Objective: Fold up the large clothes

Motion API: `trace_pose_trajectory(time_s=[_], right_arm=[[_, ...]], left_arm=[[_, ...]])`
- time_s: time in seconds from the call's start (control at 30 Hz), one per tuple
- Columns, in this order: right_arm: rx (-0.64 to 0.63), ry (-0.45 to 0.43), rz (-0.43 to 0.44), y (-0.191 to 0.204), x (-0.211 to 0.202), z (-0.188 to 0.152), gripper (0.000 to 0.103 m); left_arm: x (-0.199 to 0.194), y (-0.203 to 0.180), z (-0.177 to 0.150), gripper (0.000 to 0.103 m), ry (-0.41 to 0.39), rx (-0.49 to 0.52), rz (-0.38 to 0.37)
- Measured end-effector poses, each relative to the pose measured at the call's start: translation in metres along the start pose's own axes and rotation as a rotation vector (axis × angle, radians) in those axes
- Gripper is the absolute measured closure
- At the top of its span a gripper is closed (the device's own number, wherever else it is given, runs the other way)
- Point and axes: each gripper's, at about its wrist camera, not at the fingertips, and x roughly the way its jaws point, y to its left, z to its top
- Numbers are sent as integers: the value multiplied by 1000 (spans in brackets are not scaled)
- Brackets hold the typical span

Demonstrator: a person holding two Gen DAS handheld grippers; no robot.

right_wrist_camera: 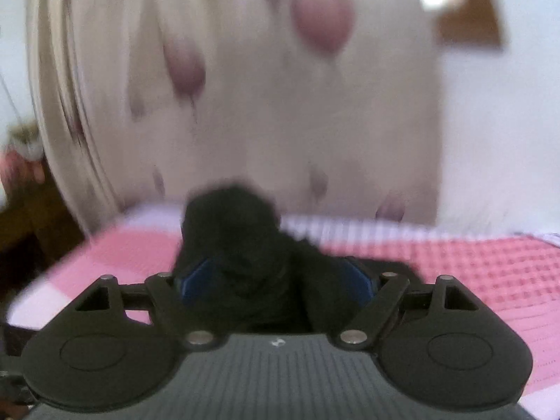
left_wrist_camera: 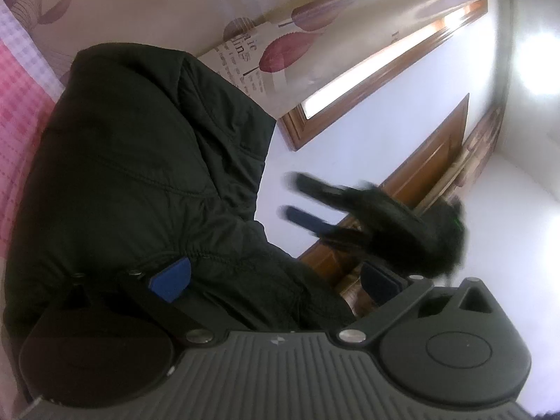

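Note:
A large black padded jacket (left_wrist_camera: 140, 161) lies bunched on the pink chequered bed cover (left_wrist_camera: 17, 112). My left gripper (left_wrist_camera: 276, 269) stands wide open at the jacket's edge. One blue pad (left_wrist_camera: 171, 280) rests against the fabric and the other pad (left_wrist_camera: 379, 281) is clear of it. In the left wrist view my right gripper (left_wrist_camera: 288, 196) is blurred beside the jacket, its fingers apart with only wall showing between their tips. In the blurred right wrist view the black jacket (right_wrist_camera: 238, 231) fills the gap of the right gripper (right_wrist_camera: 276, 276), whose blue pads (right_wrist_camera: 196, 281) stand apart from it.
A cream curtain with red leaf print (left_wrist_camera: 280, 49) hangs behind the bed. A wood-framed window (left_wrist_camera: 367, 80), a brown door (left_wrist_camera: 430, 164) and white wall (left_wrist_camera: 350, 147) lie beyond. The pink cover (right_wrist_camera: 472, 273) stretches to the right of the jacket.

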Motion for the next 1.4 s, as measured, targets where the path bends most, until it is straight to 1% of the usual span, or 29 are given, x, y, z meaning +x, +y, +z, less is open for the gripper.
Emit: trace_pose_trajectory(time_s=[0.07,0.1,0.13,0.17,0.23,0.27,0.3,0.4,0.43,0.47,0.53,0.6,0.67,0.77,0.87,0.97,1.07,1.13,1.2,1.27,1.3,1.37,1.4], right_arm=[[-45,104,-9,10,37,5,23],[-52,152,21,13,54,6,39],[-60,179,61,16,64,6,77],[-76,191,77,18,68,4,81],[-195,166,34,34,61,6,93],[-255,134,17,43,51,9,94],[-282,105,5,45,39,13,95],[-310,0,-61,39,3,17,97],[-304,-29,-81,34,-7,16,98],[-289,-50,-95,24,-18,14,98],[-261,-71,-143,2,-30,7,98],[-196,-72,-180,-26,-39,-8,98],[-120,-81,-197,-47,-46,-19,98],[3,-148,-122,-81,-63,-39,98],[81,-155,-145,-110,-62,-62,98],[143,-149,-140,-129,-53,-83,98],[199,-177,-90,-147,-50,-99,97],[220,-167,-102,-157,-43,-100,94],[226,-150,-116,-163,-39,-105,94],[227,-139,-163,-165,-37,-108,86],[239,-136,-184,-168,-40,-113,81],[256,-133,-226,-170,-44,-116,74],[253,-131,-238,-169,-46,-119,68]], left_arm=[[-1,-2,-1,0,-3,7,3],[-3,-3,-1,0,-7,10,8],[-4,-3,-1,0,-14,10,15],[-8,-4,0,0,-20,6,24],[-18,-4,3,0,-30,-33,40],[-24,-3,5,0,-36,-61,43],[-29,-4,7,0,-44,-81,54],[-46,-9,12,0,-80,-92,104],[-49,-12,13,0,-79,-74,122],[-49,-15,13,0,-62,-48,150],[-43,-18,12,0,-5,-22,178],[-37,-17,7,0,26,-24,200],[-30,-15,2,0,43,-37,201],[-16,-12,-2,0,74,-34,222],[-1,-10,-7,0,118,-21,230],[14,-8,-8,0,156,6,251],[26,-1,-9,0,187,-19,253],[35,3,-9,0,202,-20,250],[43,4,-7,0,209,-18,231],[53,5,-6,0,224,-1,232],[58,6,-6,0,237,-8,229],[67,10,-6,0,254,-15,245],[69,11,-7,0,259,-17,247]])
